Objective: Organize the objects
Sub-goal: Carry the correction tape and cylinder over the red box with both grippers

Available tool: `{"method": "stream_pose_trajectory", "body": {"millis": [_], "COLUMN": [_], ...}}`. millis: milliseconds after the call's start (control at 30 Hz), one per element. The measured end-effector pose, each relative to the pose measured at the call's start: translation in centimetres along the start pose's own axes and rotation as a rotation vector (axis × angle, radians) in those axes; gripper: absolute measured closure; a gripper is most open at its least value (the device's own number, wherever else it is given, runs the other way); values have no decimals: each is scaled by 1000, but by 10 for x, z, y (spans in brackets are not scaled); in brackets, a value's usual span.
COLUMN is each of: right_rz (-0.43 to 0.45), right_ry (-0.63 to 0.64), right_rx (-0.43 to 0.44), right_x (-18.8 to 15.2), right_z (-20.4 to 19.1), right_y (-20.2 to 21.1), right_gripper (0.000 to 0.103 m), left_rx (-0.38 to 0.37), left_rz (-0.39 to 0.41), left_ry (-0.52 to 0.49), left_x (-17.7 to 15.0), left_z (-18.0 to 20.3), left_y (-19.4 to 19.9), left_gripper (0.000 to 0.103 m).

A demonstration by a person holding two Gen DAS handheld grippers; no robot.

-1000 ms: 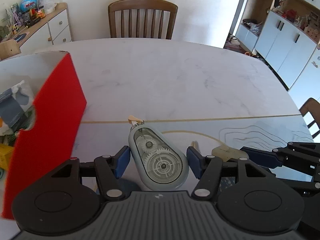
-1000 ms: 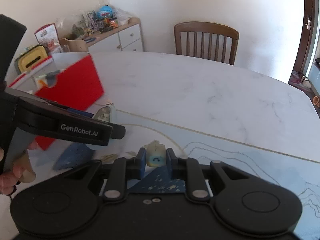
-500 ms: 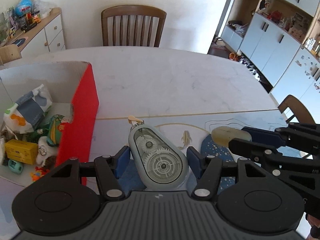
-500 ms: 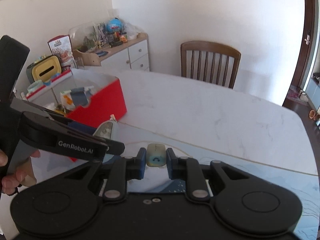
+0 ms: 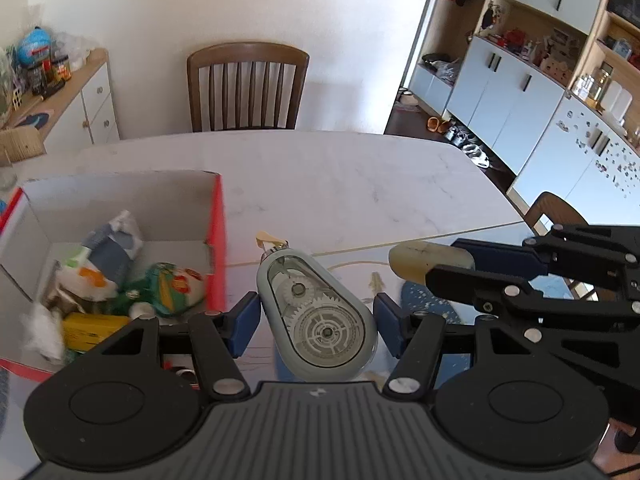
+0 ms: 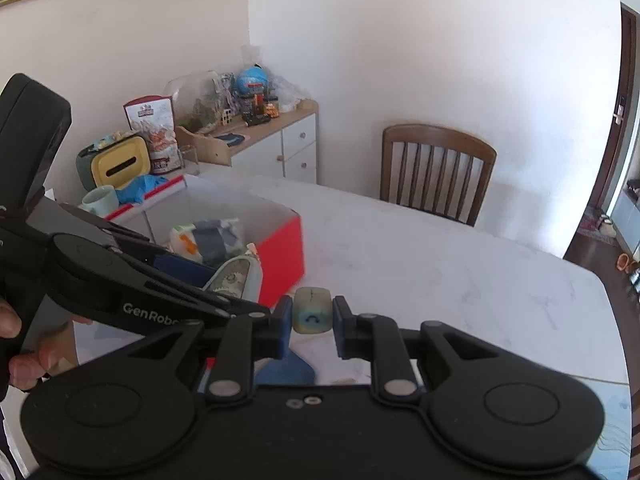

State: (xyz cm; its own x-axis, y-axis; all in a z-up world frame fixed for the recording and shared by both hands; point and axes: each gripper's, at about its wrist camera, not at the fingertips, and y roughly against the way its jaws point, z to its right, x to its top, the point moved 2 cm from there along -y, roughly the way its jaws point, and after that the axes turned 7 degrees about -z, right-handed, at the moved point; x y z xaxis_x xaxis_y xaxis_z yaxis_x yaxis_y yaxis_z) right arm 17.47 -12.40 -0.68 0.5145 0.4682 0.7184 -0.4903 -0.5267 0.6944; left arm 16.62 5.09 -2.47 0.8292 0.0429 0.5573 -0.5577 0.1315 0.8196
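My left gripper [image 5: 316,320] is shut on a grey-green correction tape dispenser [image 5: 316,316] with clear gears, held above the table just right of the red box [image 5: 218,248]. The dispenser also shows in the right wrist view [image 6: 236,276]. My right gripper [image 6: 310,316] is shut on a small pale yellow eraser [image 6: 312,310] with a blue smile mark; it shows in the left wrist view [image 5: 424,266] at the right. The red box [image 6: 284,256] holds several toys and packets [image 5: 116,276].
The white marble table [image 5: 340,184] stretches ahead with a wooden chair [image 5: 246,86] behind it. A blue patterned mat [image 5: 428,304] and a small beige piece [image 5: 375,282] lie below the grippers. A cluttered sideboard [image 6: 256,128] stands at the left wall.
Both grippers have lifted with their objects and moved left toward the red box, whose inside now shows. The grips have not changed.
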Motion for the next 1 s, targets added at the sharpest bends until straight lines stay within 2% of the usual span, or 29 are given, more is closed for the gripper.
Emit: {"method": "stream_pose_trajectory", "body": {"millis": [233,567,767,1000], "right_rz": [10,10,-7,-49], "right_ry": [10,8,-20,-28], "right_rx": [0,5,23,54], "right_x": [16,33,42,47], "right_z": [-37,-83,-95,-108], "right_y": [-7,-31,-53,-88], "right_gripper": [84,84,84,84], "left_rx": [2,55,109,168], "left_rz": [-5,-18,-33,-85], "left_ry": [-9,31,54,62], "left_x": [-5,-6,-1,5], "left_z": [-46,-128,-170,-207], "left_y": [23,43,38,15], "left_gripper": [41,41,41,41]}}
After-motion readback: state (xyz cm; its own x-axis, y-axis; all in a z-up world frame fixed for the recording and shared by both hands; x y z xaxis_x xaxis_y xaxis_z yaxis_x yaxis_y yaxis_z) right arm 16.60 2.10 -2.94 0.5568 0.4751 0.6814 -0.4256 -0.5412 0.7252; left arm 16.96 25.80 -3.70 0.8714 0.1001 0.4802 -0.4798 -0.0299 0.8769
